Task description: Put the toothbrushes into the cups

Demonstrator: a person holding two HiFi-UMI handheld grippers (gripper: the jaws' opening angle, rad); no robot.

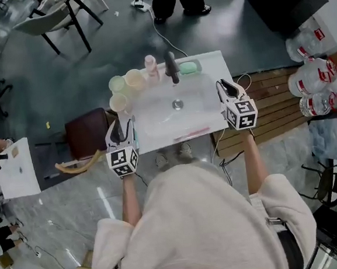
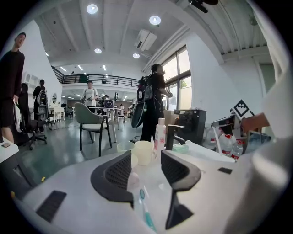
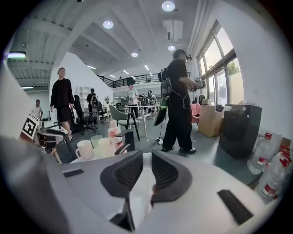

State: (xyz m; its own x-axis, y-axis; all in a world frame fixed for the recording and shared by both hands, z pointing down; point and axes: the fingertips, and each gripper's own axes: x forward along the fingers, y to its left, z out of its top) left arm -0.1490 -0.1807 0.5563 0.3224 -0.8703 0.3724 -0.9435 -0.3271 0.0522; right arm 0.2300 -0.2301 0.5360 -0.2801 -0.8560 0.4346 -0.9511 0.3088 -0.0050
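A white sink counter (image 1: 156,132) carries three pale cups (image 1: 118,84) at its back left; the same cups (image 2: 143,152) show ahead in the left gripper view. My left gripper (image 1: 121,128) is at the counter's left edge, jaws wide apart. A teal toothbrush (image 2: 145,210) lies low between them, and neither pad presses on it. My right gripper (image 1: 228,88) is raised over the counter's right edge and shut on a white toothbrush (image 3: 146,160), which also shows as an upright stick (image 2: 217,139). A pink toothbrush (image 1: 192,133) lies along the counter's front edge.
Behind the basin stand a black faucet (image 1: 171,66), a pink bottle (image 1: 151,65) and a green soap (image 1: 188,67). A dark brown stool (image 1: 87,132) is left of the counter. Water bottles (image 1: 316,80) lie at the right. A person stands behind the sink, and chairs stand at the back left.
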